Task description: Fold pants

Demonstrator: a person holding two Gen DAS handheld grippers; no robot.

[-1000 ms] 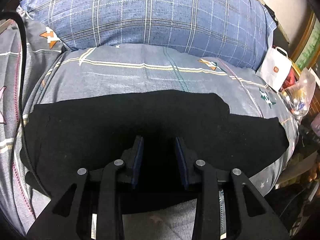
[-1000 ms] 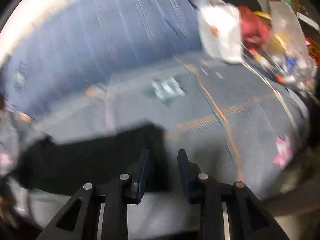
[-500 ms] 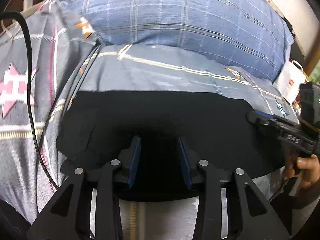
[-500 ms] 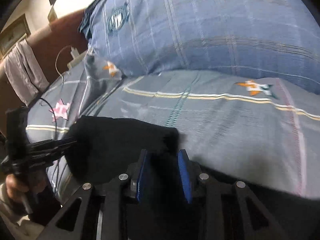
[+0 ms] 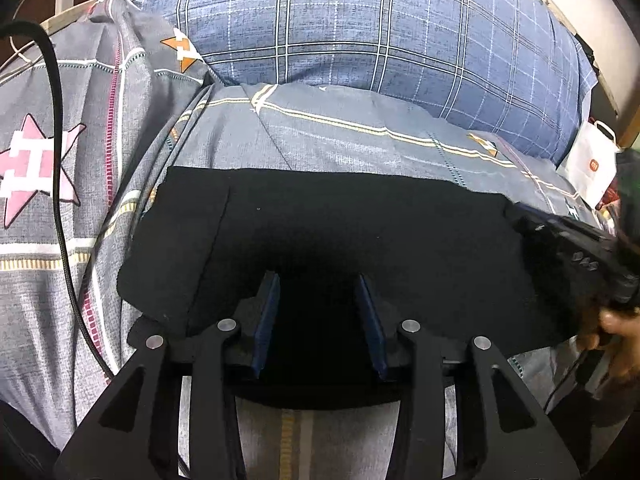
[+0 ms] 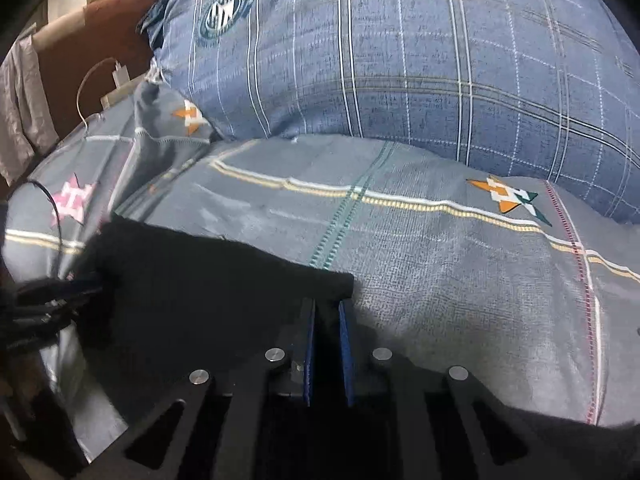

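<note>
Pants [image 5: 360,240], black and laid flat on the bed [image 5: 340,140], lie straight ahead of both your tools, spread across the grey patterned cover.

Your left tool [image 5: 318,320] sits over the near edge of the cloth, its jaws opening; black fabric lies between and under the blue pads [image 5: 266,320], but they stand apart from it and press on nothing. Your right tool [image 6: 326,344] is at the cloth's far-right corner, its jaws closing with a fold of the black fabric between the narrow pads [image 6: 308,352]; they look pinched on it.

Only the left view shows the whole width of the pants, with a seam running down their left part, and your right hand [image 5: 612,332] with its tool at the right edge. It alone also shows a white paper bag [image 5: 590,168] far to the right and a black cable [image 5: 60,200] running down the left side. Only the right view shows the round crest on the blue plaid duvet [image 6: 400,60] beyond the tool, a brown headboard [image 6: 88,40] with a white charger [image 6: 118,74], and grey cloth [image 6: 20,96] hanging at far left.

In the right view your left tool [image 6: 52,300] is a dark blur at the left edge, and the cloth beneath the right tool's body is cut off. The black fabric hides its own folds, so its layers cannot be counted.

One pair of pants, two tools, one duvet, one bag, one black cable.
</note>
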